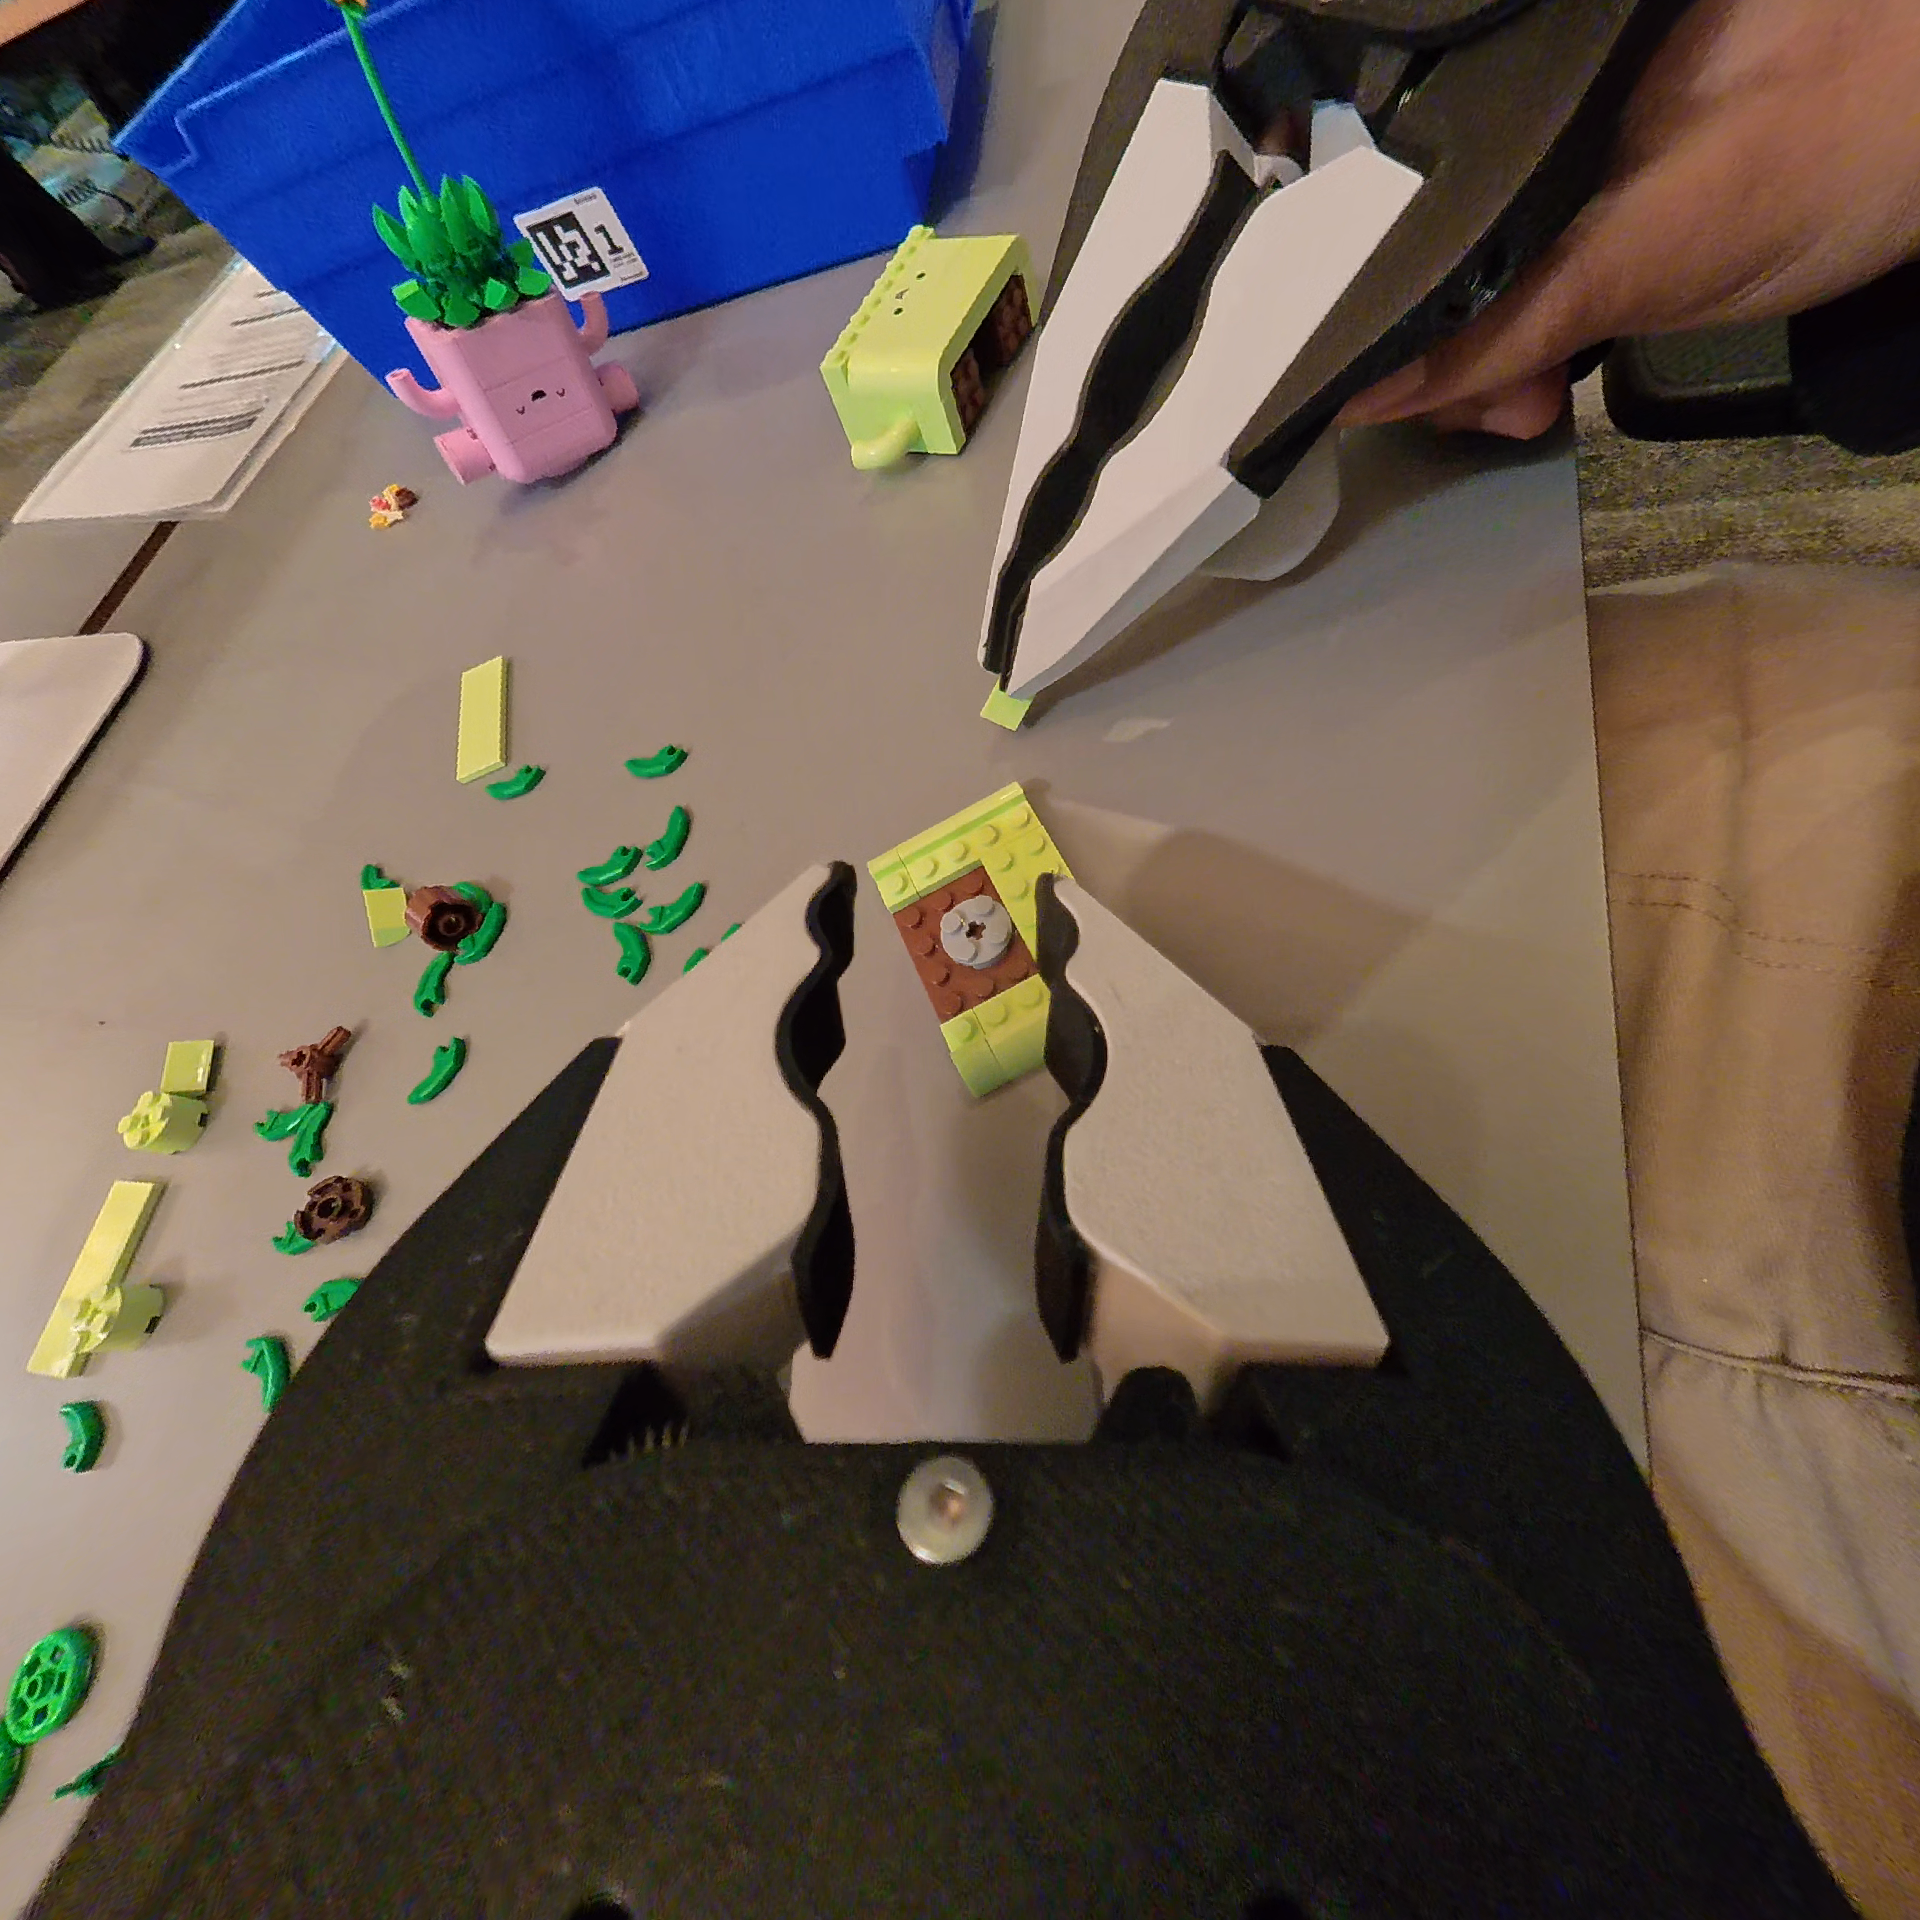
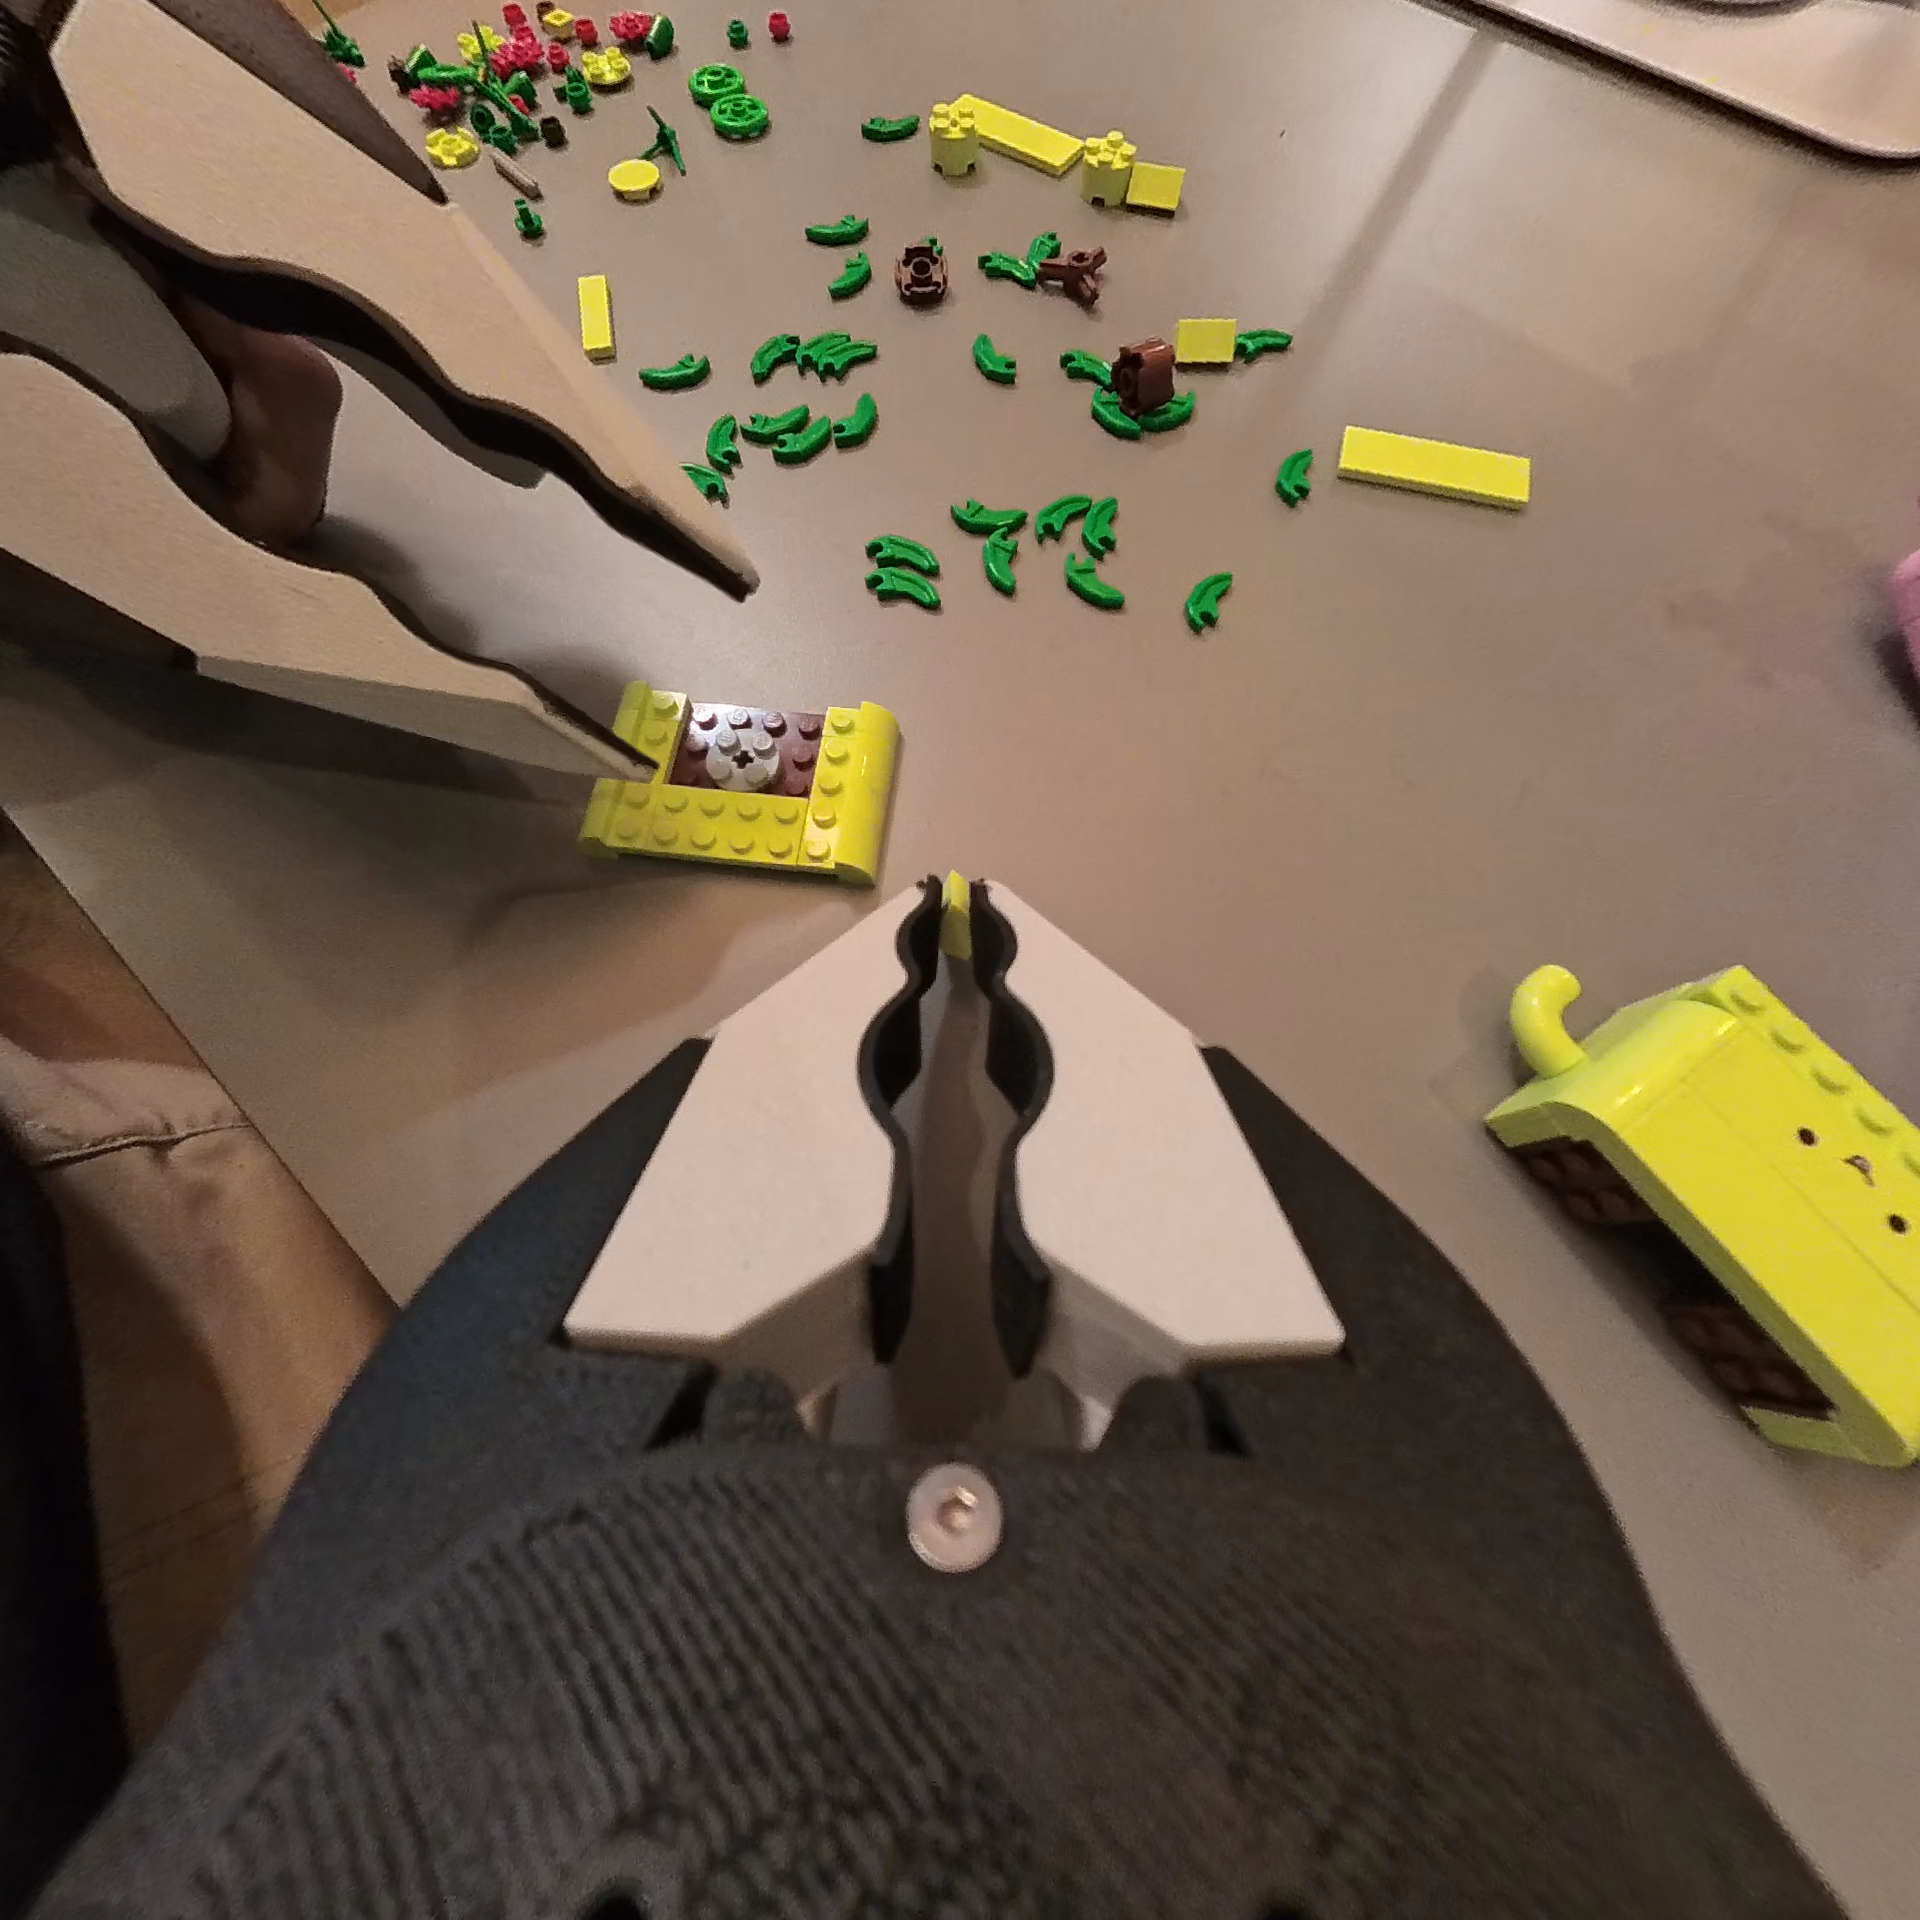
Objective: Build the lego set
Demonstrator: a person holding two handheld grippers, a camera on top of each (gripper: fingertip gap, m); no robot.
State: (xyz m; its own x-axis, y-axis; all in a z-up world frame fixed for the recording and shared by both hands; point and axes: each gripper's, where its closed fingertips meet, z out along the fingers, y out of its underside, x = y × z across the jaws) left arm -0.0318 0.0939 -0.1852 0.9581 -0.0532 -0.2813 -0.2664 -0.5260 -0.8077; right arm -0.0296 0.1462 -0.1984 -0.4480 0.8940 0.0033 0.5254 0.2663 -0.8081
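Observation:
A flat lime and brown plate assembly (image 1: pixel 1013 847) with a grey round piece on top lies on the grey table (image 1: pixel 779 623). My left gripper (image 1: pixel 945 881) is open, its fingers either side of the assembly; in the right wrist view one fingertip (image 2: pixel 623 764) touches the assembly's (image 2: pixel 727 831) left edge. My right gripper (image 2: pixel 956 885) is shut on a small lime tile (image 2: pixel 957 920), held edge-on just short of the assembly. In the left wrist view the right gripper (image 1: pixel 1003 675) points down at the table with the tile (image 1: pixel 1004 709) at its tips.
A lime pot body (image 1: pixel 914 332) lies on its side at the back, also in the right wrist view (image 2: pixel 1714 1174). A pink pot with a green plant (image 1: pixel 530 400) stands before a blue bin (image 1: pixel 623 135). Loose green leaves (image 2: pixel 997 551), lime tiles (image 2: pixel 1434 468) and brown pieces are scattered about. Left tips to right tips: about 6 centimeters.

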